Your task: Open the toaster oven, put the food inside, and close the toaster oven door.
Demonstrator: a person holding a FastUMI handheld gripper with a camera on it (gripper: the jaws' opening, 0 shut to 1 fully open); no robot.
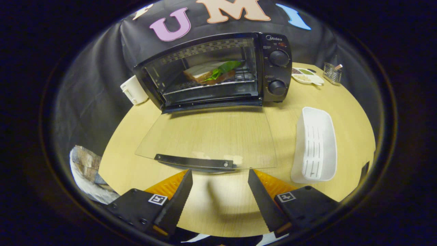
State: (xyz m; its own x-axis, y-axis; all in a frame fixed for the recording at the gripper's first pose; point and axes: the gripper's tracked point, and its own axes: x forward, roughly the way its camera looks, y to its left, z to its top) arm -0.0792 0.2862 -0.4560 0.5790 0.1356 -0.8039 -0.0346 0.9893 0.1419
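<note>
Gripper view: a toaster oven point(218, 70) stands open on a round wooden table point(222, 205), with a sandwich point(211, 72) inside.

The sandwich, with green leaves sticking out, lies on the wire rack within the oven. The glass door point(208, 136) is folded down flat towards the camera, its dark handle point(194, 161) just ahead of the fingertips. The gripper point(220, 177) hovers with its two fingers spread apart, grasping nothing. A white tray point(315, 148) sits beside the door, to the right. Beyond it lie a small divided dish point(307, 76) and a wire holder point(332, 72). A white cup point(134, 90) stands left of the oven.
</note>
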